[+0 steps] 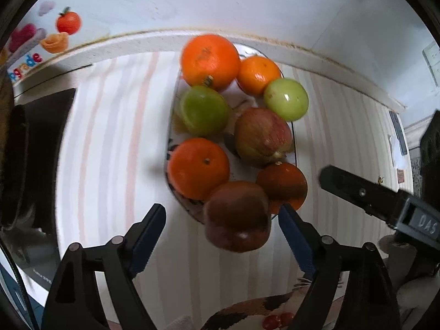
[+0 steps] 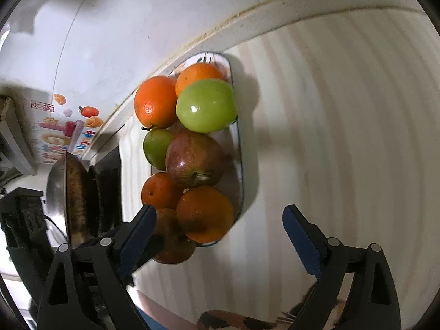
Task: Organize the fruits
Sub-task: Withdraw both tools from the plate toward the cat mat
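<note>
An oval white tray (image 1: 293, 137) (image 2: 239, 148) on a striped cloth holds several oranges (image 1: 210, 62) (image 2: 205, 214), two green apples (image 1: 286, 99) (image 2: 206, 106) and a red apple (image 1: 262, 136) (image 2: 194, 158). A dark red apple (image 1: 238, 216) (image 2: 173, 239) sits at the tray's near end. My left gripper (image 1: 222, 220) is open, its fingers on either side of this dark apple without touching it. My right gripper (image 2: 217, 217) is open, just in front of the tray's near end; it shows in the left wrist view (image 1: 357, 189) to the right of the tray.
A wall and a ledge (image 1: 137, 41) run behind the tray. A box with fruit pictures (image 1: 41, 41) (image 2: 66, 134) stands at the left, with a dark object (image 1: 46, 143) and a metal pan (image 2: 57, 189) beside it. A patterned cloth (image 1: 247, 310) lies at the near edge.
</note>
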Motion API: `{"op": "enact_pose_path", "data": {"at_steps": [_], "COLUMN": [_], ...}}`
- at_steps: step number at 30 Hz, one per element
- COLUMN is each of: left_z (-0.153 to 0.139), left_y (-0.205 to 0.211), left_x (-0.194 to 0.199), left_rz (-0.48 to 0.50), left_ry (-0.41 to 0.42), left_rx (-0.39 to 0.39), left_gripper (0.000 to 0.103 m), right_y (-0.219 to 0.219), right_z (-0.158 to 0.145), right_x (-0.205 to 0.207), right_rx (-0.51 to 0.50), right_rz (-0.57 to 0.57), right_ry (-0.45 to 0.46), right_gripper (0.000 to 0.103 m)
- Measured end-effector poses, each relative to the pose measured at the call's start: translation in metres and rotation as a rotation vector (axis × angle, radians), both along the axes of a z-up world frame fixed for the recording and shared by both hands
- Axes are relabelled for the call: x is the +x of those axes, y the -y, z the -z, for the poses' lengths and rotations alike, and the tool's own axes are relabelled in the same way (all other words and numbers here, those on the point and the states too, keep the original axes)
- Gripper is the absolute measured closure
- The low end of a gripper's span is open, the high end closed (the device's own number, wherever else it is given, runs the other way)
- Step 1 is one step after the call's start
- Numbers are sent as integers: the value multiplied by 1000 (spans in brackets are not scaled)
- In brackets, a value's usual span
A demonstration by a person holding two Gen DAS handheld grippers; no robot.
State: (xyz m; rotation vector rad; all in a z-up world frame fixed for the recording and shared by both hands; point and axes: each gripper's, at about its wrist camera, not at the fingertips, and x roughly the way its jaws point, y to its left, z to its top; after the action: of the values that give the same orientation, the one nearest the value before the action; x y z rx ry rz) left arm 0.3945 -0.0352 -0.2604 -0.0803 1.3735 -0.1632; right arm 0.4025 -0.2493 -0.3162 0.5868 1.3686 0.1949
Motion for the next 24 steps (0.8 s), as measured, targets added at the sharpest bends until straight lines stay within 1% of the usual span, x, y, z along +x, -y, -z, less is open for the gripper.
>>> {"op": "enact_pose_path", "data": {"at_steps": [1, 3, 6, 7, 11, 12, 17, 21, 24], "left_z": [-4, -15, -29, -34, -56, -59, -87, -112, -134], "left_y": [-5, -13, -22, -24, -31, -32, -42, -50, -55], "left_x": [-3, -9, -19, -21, -37, -39, -67, -95, -117], "left_rz": [-9, -30, -56, -63, -89, -93, -107, -92, -74], "left_ry": [8, 33, 68, 75, 132, 139, 180, 218, 257], "left_rx": [2, 17, 62, 71, 121, 124, 106, 93, 93], "left_gripper": [19, 19, 19, 19, 19, 19, 19, 19, 19], "right_y": [-1, -3, -15, -18, -32, -35, -48, -62, -72], "right_z": [-9, -22, -47, -53, -77, -83, -119, -151, -178], "right_x": [-3, -9, -24, -28, -48, -54, -83, -107, -132], "right_rx": [-60, -148, -312, -337, -386, -402, -423, -425, -442], "right_rz": [-9, -27, -77, -88, -128, -136, -138, -115, -90], "right_ry": [14, 38, 96, 105, 143, 152, 205, 252, 291], "right_gripper": [7, 6, 4, 4, 4, 4, 4, 4, 4]}}
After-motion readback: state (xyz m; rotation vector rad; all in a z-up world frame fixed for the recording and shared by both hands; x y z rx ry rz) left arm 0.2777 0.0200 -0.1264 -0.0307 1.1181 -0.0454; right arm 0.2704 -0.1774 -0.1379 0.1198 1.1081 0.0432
